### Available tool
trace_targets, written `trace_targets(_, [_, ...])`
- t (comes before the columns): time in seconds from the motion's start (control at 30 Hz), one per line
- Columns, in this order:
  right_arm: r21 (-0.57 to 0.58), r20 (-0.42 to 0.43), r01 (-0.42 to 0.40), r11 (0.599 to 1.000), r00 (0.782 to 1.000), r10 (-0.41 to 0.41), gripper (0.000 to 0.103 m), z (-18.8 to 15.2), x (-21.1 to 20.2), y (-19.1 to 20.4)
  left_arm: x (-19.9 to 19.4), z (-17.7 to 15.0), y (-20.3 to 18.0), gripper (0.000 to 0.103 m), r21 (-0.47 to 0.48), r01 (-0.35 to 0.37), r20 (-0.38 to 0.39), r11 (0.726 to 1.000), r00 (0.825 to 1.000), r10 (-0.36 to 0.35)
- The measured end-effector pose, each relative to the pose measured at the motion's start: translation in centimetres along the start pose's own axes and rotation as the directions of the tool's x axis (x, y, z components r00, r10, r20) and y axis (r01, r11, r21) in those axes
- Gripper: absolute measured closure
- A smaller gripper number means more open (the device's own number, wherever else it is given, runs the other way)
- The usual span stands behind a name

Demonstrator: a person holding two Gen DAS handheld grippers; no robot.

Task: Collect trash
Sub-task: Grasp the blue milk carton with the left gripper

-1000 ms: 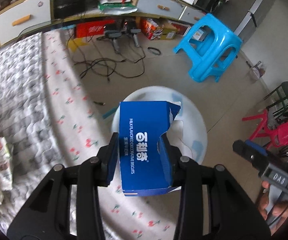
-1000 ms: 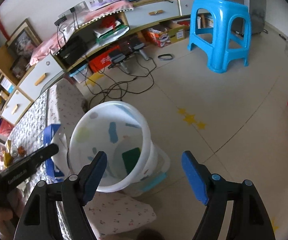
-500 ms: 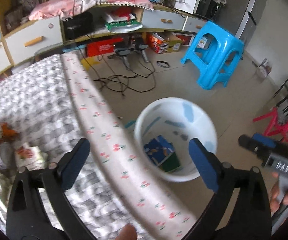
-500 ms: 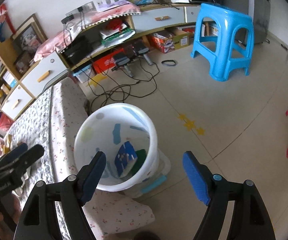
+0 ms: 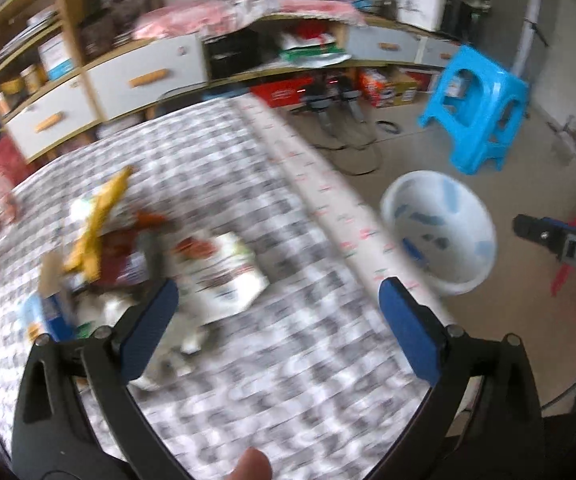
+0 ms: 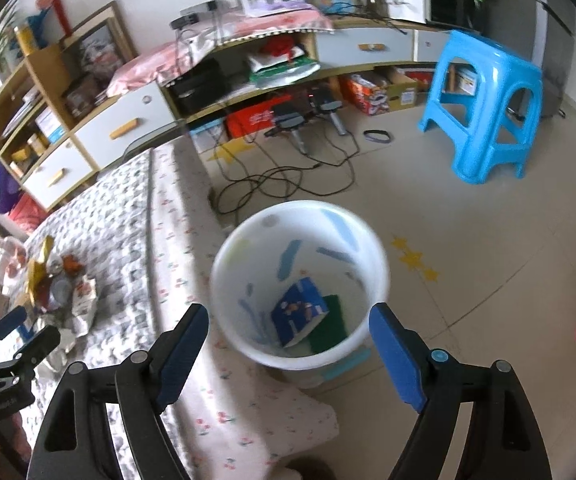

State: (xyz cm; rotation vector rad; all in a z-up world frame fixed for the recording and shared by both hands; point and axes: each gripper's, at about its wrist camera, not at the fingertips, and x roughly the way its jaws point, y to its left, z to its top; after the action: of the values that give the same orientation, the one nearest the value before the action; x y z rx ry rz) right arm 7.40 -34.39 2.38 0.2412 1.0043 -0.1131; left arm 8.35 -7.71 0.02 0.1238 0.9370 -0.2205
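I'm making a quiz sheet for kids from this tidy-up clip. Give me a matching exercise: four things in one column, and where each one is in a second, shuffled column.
Things:
1. blue box
2. white bucket
3. pile of wrappers
4. blue stool

Places:
a. on the bedspread
b. on the floor against the bed's edge
c. inside the bucket
d. on the floor near the shelves

Pairs: 1-c, 2-b, 3-a, 4-d
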Motion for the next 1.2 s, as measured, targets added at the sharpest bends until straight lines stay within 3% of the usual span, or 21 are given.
trace_targets(0.2, [-0.065, -0.018, -0.01, 0.998, 1.0, 0.009, 0.019, -0.2, 0.7, 4.1, -1.6, -1.5, 5.2, 0.003, -0.064, -0.093, 0.01, 0.994, 0.996, 0.094])
trace_targets(0.5, [-0.159, -0.053, -0.036, 0.987, 0.998, 0.027, 0.019, -0.6, 2.2, 10.5, -1.8, -3.8, 13.9, 0.003, -0.222, -0.146, -0.072, 0.964, 0.989, 0.133])
trace_targets(0.7, [-0.215, -0.083, -0.047, 0.975, 0.996, 0.03, 0.019, -0.7, 3.9, 14.4, -1.6, -5.3, 19.2, 0.003, -0.322, -0.182, -0.128, 0.929, 0.981, 0.147])
trace_targets(0.93, [-0.258, -0.117, -0.062, 0.964, 0.993, 0.032, 0.019, -1.0, 5.8, 17.7, 0.6, -6.9, 22.3, 0.003, -0.383, -0.179, -0.236, 0.906, 0.967, 0.092])
trace_targets(1.2, [-0.31, -0.146, -0.092, 0.946, 0.988, 0.049, 0.019, -1.9, 7.1, 21.6, 4.1, -7.3, 22.3, 0.024, -0.381, -0.143, -0.302, 0.913, 0.953, 0.024])
